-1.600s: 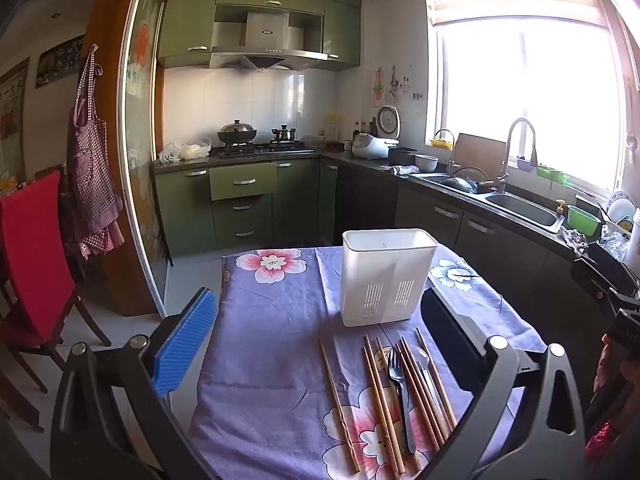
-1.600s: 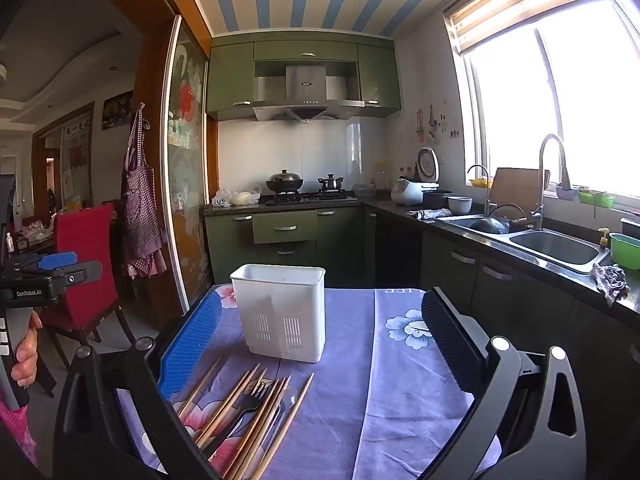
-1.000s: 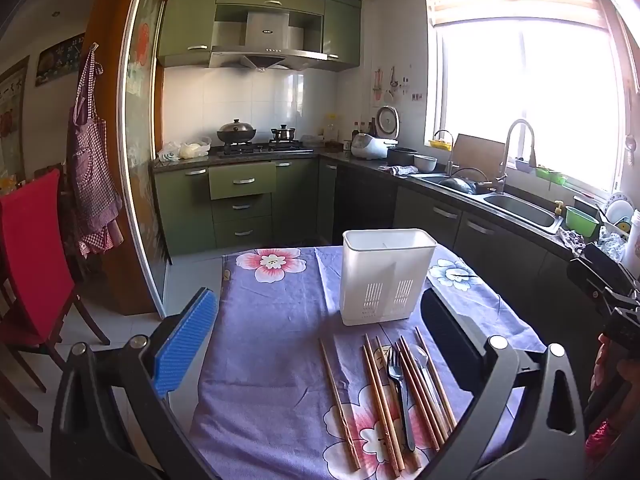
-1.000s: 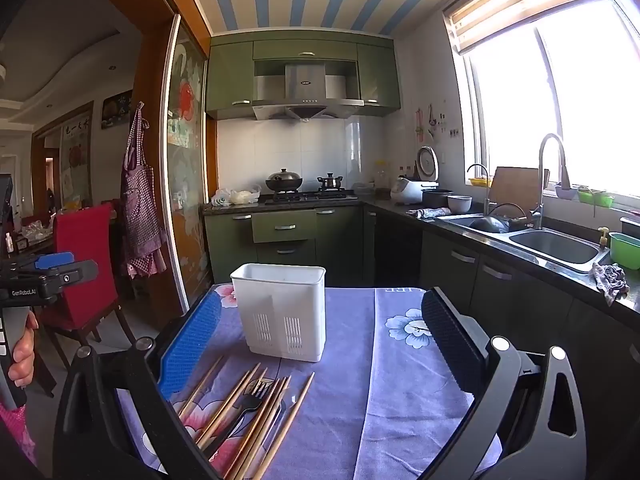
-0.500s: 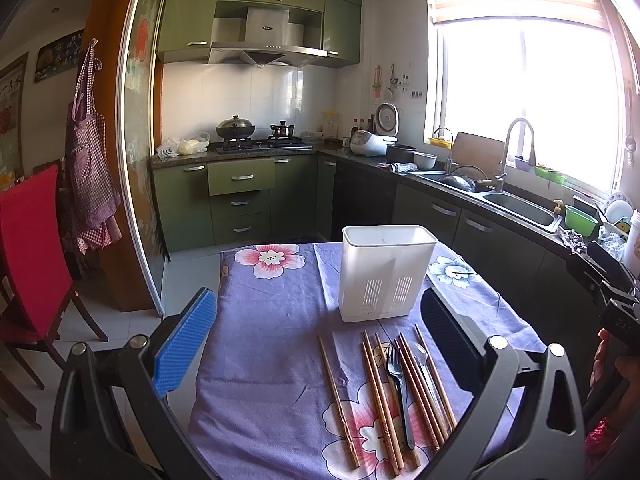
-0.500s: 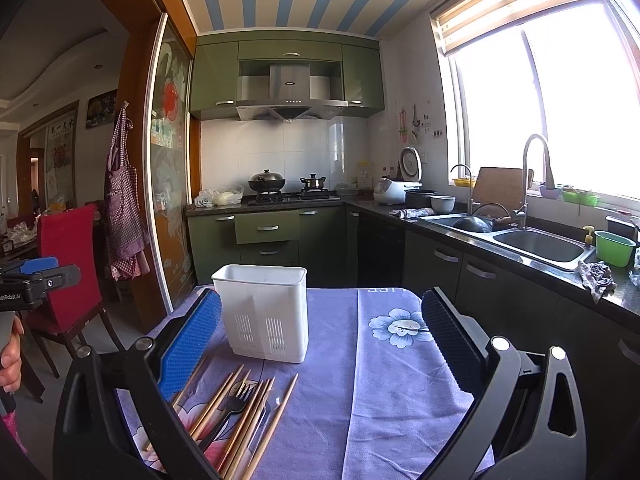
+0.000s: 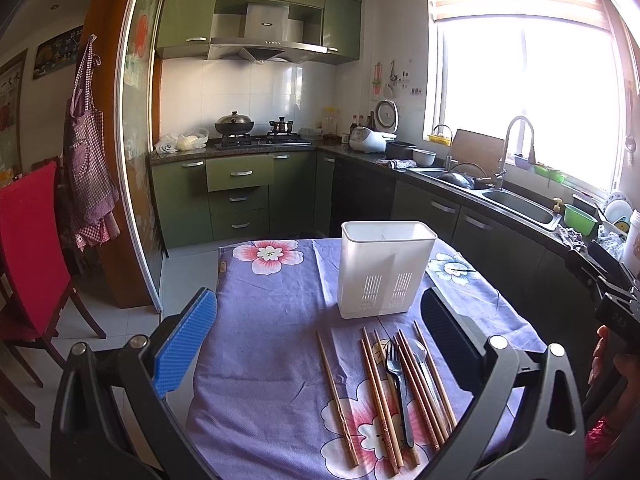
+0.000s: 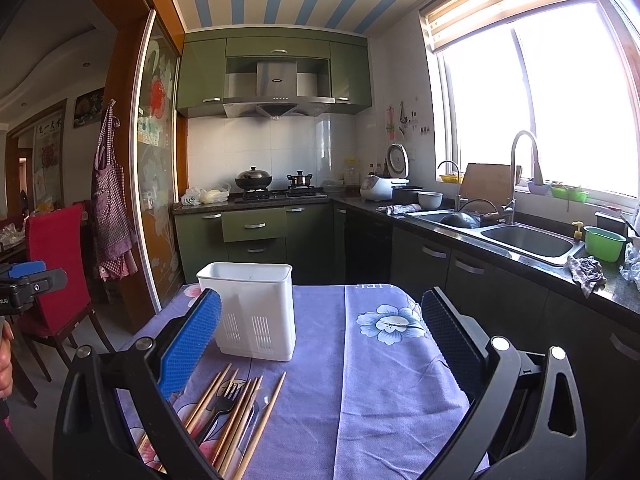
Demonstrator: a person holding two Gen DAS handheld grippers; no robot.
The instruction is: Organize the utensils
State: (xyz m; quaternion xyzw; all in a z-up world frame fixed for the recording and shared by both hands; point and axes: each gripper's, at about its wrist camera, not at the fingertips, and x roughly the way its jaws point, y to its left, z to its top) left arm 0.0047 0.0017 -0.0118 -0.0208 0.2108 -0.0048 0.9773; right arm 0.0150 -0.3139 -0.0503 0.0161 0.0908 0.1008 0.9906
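Wooden chopsticks (image 7: 376, 396), seemingly plastic black fork (image 7: 398, 390) before slotted white caddy (image 7: 386, 274)

a: how many utensils are counted on the cloth?
b: one black fork (image 7: 398, 392) and one spoon (image 7: 418, 350) are seen. about eight wooden chopsticks (image 7: 336, 400) are made out; an exact count is prevented by overlap.
a: and containers?
b: one white holder (image 7: 386, 272) is counted, split by a divider into two compartments.
a: what is counted beyond the table?
b: two pots (image 7: 235, 123) are seen on the stove, two taps (image 7: 516, 140) at the sink, and one red chair (image 7: 28, 248).
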